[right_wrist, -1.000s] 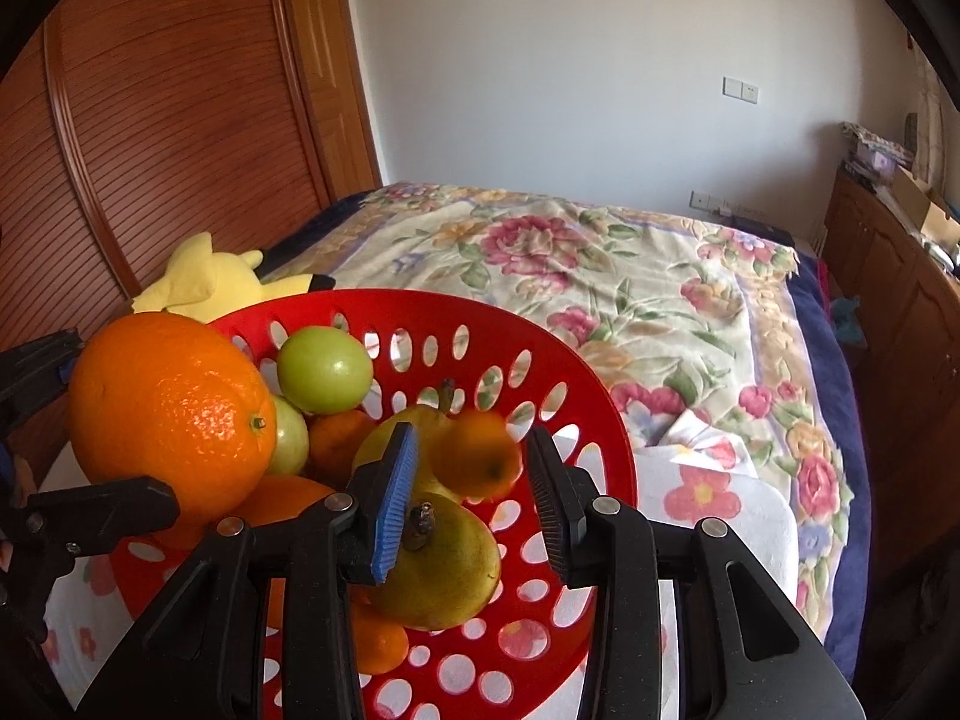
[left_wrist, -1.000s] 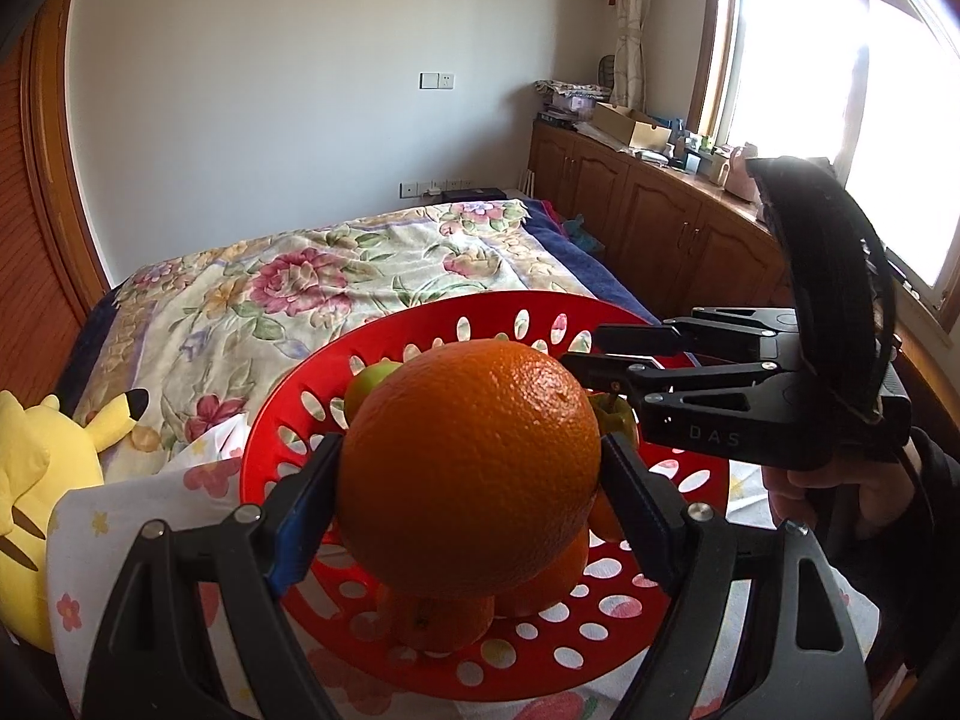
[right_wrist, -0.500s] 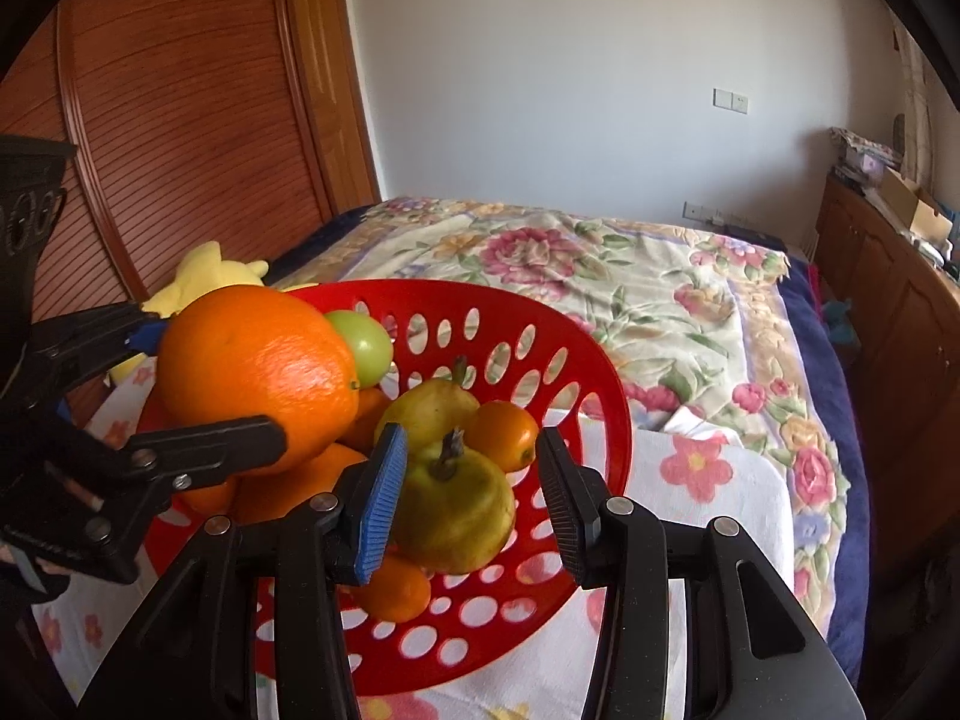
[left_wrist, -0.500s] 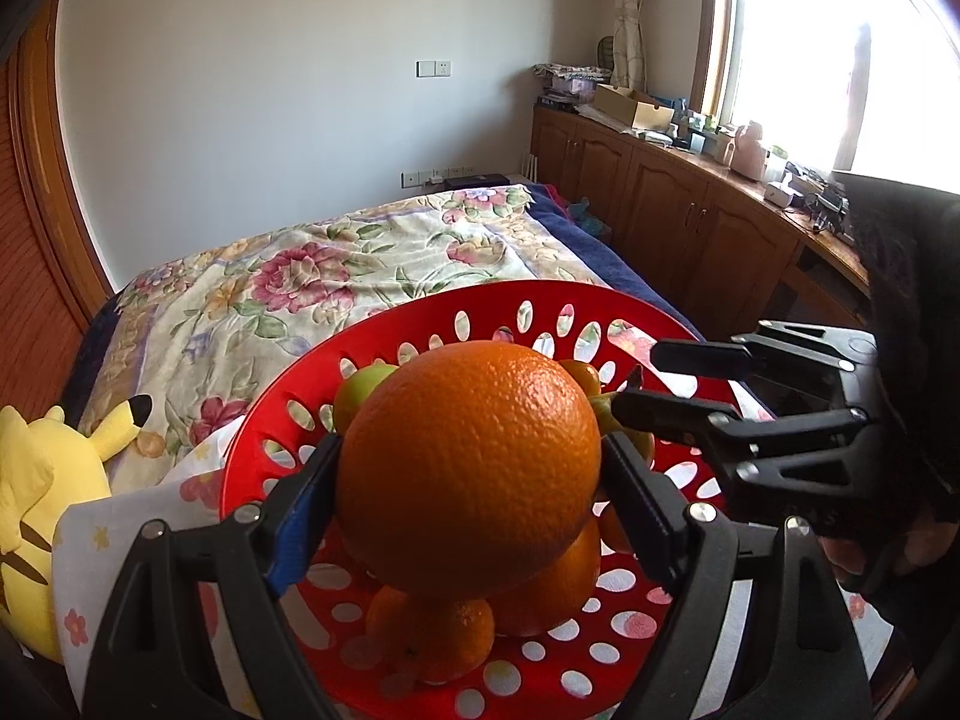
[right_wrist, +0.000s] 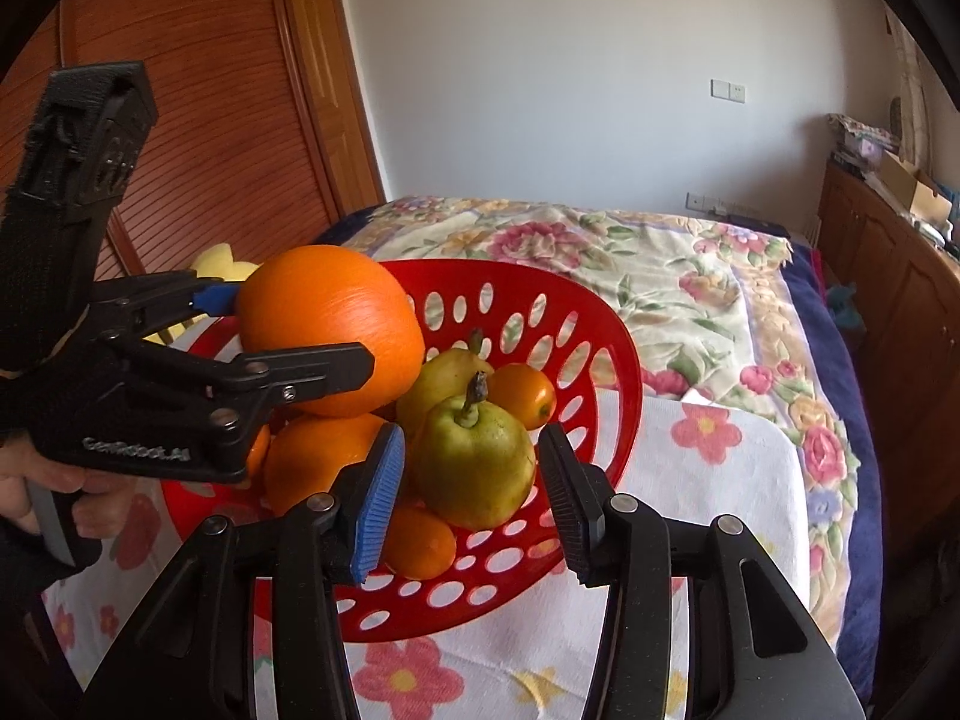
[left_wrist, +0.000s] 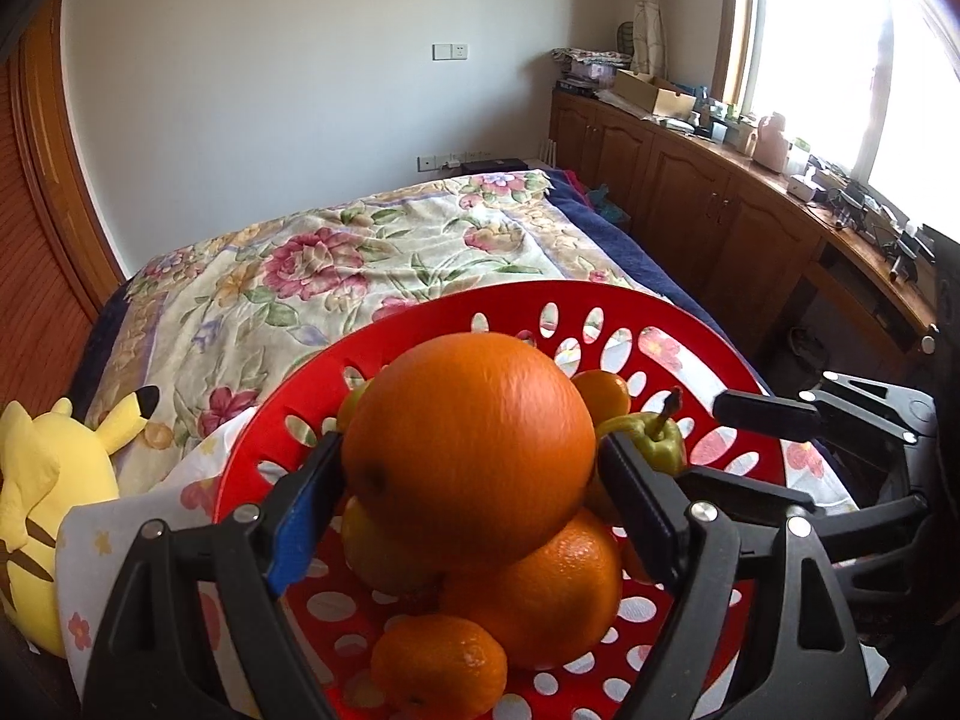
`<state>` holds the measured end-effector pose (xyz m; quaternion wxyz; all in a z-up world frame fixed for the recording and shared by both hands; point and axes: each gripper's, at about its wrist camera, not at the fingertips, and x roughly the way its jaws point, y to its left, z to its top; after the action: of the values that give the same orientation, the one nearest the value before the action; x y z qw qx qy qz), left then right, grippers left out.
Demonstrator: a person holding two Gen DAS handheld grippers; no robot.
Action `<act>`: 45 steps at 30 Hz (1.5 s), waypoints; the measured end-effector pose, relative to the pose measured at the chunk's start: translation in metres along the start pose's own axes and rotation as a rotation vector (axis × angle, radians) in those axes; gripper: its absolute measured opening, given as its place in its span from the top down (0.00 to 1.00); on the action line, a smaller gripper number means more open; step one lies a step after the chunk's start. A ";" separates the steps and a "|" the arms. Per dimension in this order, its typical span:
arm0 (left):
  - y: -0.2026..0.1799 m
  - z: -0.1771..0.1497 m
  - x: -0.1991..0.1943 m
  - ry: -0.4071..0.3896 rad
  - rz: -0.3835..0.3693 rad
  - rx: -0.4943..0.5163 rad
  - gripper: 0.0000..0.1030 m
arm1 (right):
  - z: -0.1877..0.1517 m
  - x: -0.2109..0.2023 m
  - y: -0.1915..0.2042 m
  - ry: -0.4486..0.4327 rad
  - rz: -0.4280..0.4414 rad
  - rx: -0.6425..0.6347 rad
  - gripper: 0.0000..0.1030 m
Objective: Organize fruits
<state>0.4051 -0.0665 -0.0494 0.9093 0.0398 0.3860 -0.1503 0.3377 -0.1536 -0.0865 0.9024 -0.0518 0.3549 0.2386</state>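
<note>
While the left gripper [left_wrist: 468, 480] pinches the big orange [left_wrist: 468, 450] tight between its two pads, it holds that orange over the pile of fruit in the red basket [left_wrist: 690, 312]. The right gripper [right_wrist: 465, 480] is opening its jaws, and the green pear [right_wrist: 474, 462] sits between them on the pile with a small gap on each side. In the right wrist view the big orange is at ten o'clock from the pear, a small orange [right_wrist: 528, 393] is at one o'clock, and the basket rests on a flowery cloth [right_wrist: 720, 480] on the bed [right_wrist: 660, 264].
</note>
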 end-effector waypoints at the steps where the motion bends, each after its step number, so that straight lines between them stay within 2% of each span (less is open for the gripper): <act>1: 0.000 0.000 -0.002 -0.006 -0.010 0.000 0.18 | 0.000 -0.001 0.001 -0.002 0.000 0.000 0.53; 4: -0.003 0.000 -0.010 -0.034 0.002 0.010 0.18 | 0.000 -0.004 0.003 -0.008 0.005 0.002 0.52; 17: -0.002 -0.018 -0.046 -0.072 0.016 -0.016 0.18 | -0.008 -0.027 0.016 -0.045 0.005 0.030 0.52; 30: -0.012 -0.059 -0.140 -0.187 0.060 -0.012 0.18 | -0.029 -0.088 0.049 -0.117 -0.014 0.056 0.48; 35: -0.017 -0.079 -0.173 -0.250 0.100 -0.010 0.15 | -0.039 -0.116 0.066 -0.158 -0.034 0.053 0.45; 41: -0.016 -0.099 -0.199 -0.287 0.074 -0.050 0.04 | -0.050 -0.138 0.080 -0.191 -0.068 0.052 0.41; 45: -0.021 -0.112 -0.216 -0.326 0.091 -0.040 0.03 | -0.059 -0.154 0.089 -0.216 -0.084 0.048 0.36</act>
<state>0.1800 -0.0131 0.0276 0.9664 0.0143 0.2340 -0.1056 0.1619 -0.1511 -0.0208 0.9457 -0.0189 0.2587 0.1960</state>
